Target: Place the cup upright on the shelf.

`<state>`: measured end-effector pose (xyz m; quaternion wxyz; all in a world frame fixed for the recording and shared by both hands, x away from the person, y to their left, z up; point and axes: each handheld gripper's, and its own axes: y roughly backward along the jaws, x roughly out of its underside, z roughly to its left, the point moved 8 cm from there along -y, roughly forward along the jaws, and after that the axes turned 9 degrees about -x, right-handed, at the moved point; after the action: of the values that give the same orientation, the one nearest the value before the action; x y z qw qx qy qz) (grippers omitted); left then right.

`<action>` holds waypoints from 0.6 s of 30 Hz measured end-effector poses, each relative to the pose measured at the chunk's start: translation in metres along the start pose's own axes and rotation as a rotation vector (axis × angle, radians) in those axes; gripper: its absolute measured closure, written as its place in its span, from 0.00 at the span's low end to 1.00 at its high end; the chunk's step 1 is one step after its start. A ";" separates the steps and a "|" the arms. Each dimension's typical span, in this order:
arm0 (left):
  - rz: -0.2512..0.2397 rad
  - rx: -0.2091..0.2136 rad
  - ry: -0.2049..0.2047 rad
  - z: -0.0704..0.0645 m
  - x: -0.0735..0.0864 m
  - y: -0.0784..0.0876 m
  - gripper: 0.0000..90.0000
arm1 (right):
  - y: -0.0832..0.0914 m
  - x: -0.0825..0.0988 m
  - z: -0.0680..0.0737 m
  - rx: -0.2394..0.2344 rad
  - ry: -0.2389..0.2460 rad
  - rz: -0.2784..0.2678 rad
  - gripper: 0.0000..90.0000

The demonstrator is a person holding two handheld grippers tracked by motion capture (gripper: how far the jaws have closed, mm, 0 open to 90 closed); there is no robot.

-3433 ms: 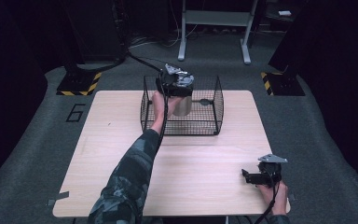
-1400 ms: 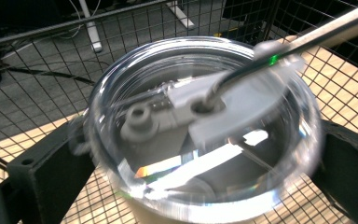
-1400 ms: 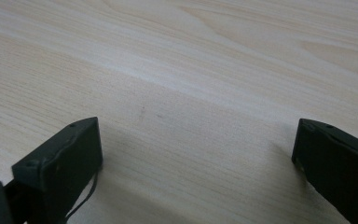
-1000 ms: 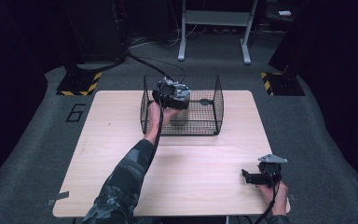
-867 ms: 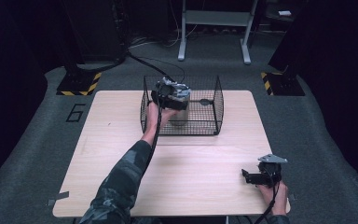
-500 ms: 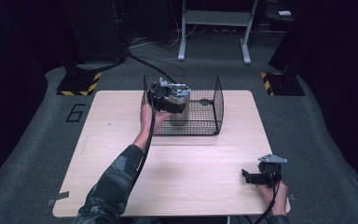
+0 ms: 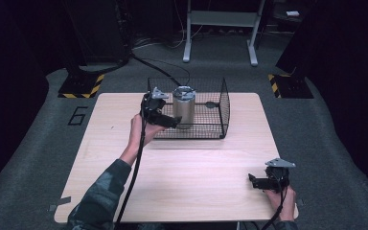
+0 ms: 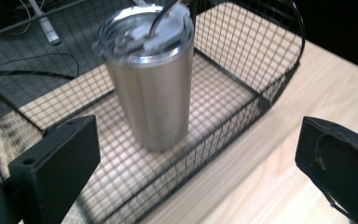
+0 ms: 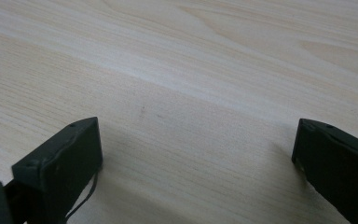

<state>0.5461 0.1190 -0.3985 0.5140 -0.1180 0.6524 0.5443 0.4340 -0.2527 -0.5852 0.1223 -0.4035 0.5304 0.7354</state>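
Steel tumbler (image 7: 183, 106) stands upright inside the wire basket (image 7: 224, 108), at twelve o'clock on the tabletop (image 7: 196, 177). Left claw (image 7: 165, 120), jaws wide and empty, sits at the tumbler's nine o'clock; swinging sideways could tip it. Right claw (image 7: 254, 181) rests wide at five o'clock.

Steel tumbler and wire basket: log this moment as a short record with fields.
item: brushed steel tumbler with a clear lid, upright
container: black wire basket, tumbler stands inside it
surface: light wooden table
left gripper: open, just outside the basket's near left corner, apart from the tumbler
right gripper: open, low over the table's near right corner
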 end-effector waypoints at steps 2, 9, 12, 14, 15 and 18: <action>-0.001 -0.006 -0.003 0.003 0.007 0.008 0.00 | 0.000 0.000 0.000 0.000 0.003 0.002 0.01; -0.020 -0.026 0.033 0.017 0.038 0.038 0.00 | 0.000 0.000 0.000 0.001 0.001 -0.003 0.01; -0.019 -0.041 0.037 0.024 0.054 0.050 0.00 | 0.000 0.000 0.000 0.001 0.001 -0.006 0.01; -0.017 -0.046 0.043 0.029 0.064 0.058 0.00 | 0.000 0.000 0.000 0.000 0.003 -0.005 0.01; -0.018 -0.052 0.049 0.032 0.070 0.062 0.00 | 0.000 0.000 0.000 0.001 -0.001 -0.006 0.01; -0.014 -0.066 0.070 0.039 0.088 0.071 0.00 | 0.000 0.000 -0.001 0.001 0.011 0.000 0.01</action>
<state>0.4773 0.2139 -0.4216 0.4904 -0.1586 0.6509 0.5574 0.4343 -0.2534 -0.5852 0.1198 -0.4073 0.5316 0.7329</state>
